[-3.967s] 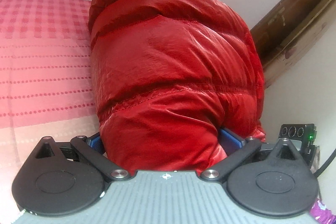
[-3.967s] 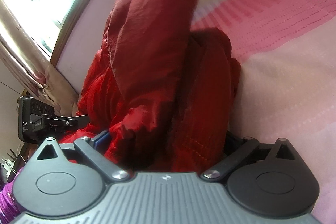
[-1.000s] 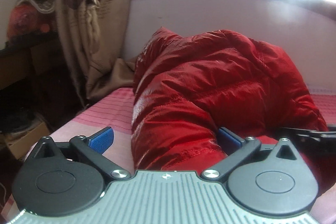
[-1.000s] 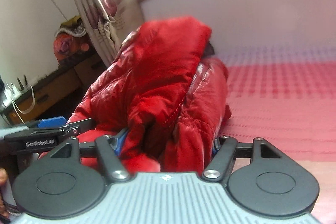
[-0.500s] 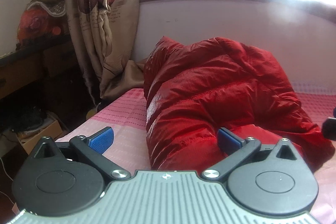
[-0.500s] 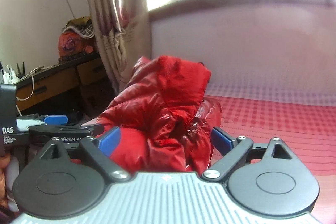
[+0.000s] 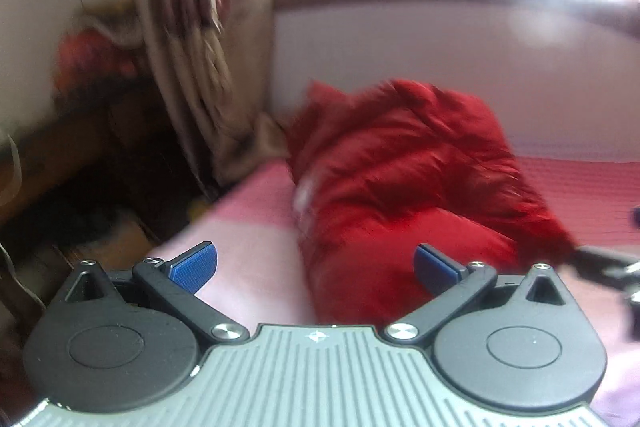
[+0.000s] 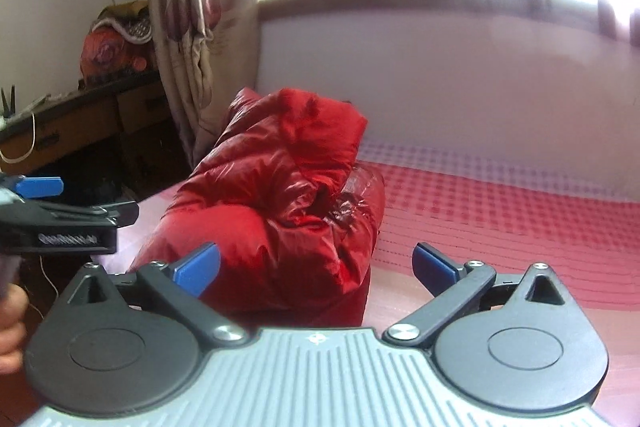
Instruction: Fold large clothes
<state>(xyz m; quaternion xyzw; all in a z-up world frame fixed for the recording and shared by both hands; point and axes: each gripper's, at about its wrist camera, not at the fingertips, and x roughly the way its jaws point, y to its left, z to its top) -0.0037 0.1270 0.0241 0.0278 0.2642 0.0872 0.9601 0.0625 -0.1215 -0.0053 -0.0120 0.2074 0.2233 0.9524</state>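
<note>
both of my tools are spread wide with nothing between their blue pads: the left tool [image 7: 314, 265] and the right tool [image 8: 316, 265] each hover just short of the puffy red quilted down jacket [image 8: 288, 195], not touching it. the jacket sits bundled in a rough fold near the left edge of the bed covered in a pink checked and striped blanket [image 8: 500, 211], its far end close to the pale lilac wall panel [image 8: 460, 79] under the bright window.

from the right wrist view i see plenty of bare blanket to the right of the jacket, running out to the frame edge. the bed's left edge is close beside the jacket, with the beige patterned curtain [image 8: 188, 27] hanging down just past it and a dark wooden cabinet [image 8: 80, 123] beyond. that view also catches the left tool at the frame's left, held in a hand [image 8: 10, 327].

the left wrist view is motion-blurred; it shows the drop from the bed edge to the dark floor [image 7: 100, 211], and a dark bit of the other tool at its right margin.
</note>
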